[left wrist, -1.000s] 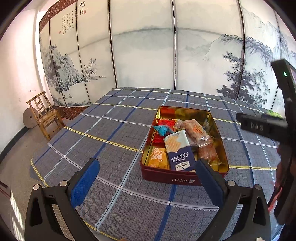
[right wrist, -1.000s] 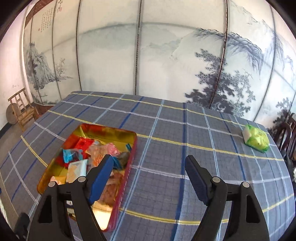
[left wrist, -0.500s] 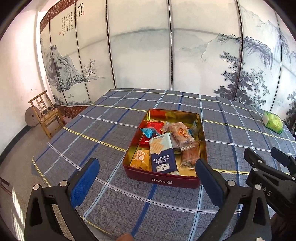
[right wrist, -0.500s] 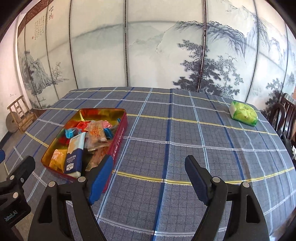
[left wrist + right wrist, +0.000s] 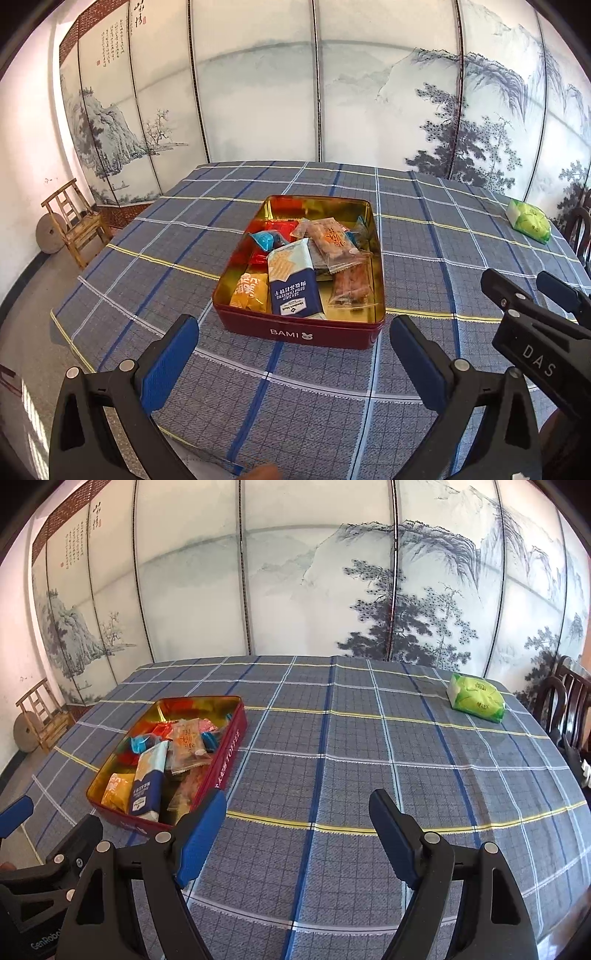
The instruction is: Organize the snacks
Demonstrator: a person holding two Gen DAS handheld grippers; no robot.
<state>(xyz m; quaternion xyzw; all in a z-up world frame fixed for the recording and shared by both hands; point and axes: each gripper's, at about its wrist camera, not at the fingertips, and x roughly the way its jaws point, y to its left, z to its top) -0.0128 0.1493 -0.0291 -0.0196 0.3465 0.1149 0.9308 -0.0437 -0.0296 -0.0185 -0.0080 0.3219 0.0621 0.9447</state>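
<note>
A red tin (image 5: 303, 334) with a gold inside sits on the plaid table and holds several wrapped snacks, among them a blue cracker pack (image 5: 293, 282) and an orange packet (image 5: 250, 291). The tin also shows in the right wrist view (image 5: 225, 760). My left gripper (image 5: 293, 352) is open and empty, just in front of the tin. My right gripper (image 5: 297, 821) is open and empty, over bare cloth to the right of the tin. A green snack pack (image 5: 475, 698) lies far right on the table; it also shows in the left wrist view (image 5: 529, 220).
The plaid tablecloth (image 5: 351, 746) covers a large table. A painted folding screen (image 5: 295, 572) stands behind it. A small wooden chair (image 5: 75, 221) stands at the left on the floor. A dark chair (image 5: 565, 701) stands at the table's right edge.
Both grippers have pulled back from the tin toward the table's near edge. The right gripper has swung right and more of the table and the green pack shows. Both stay open.
</note>
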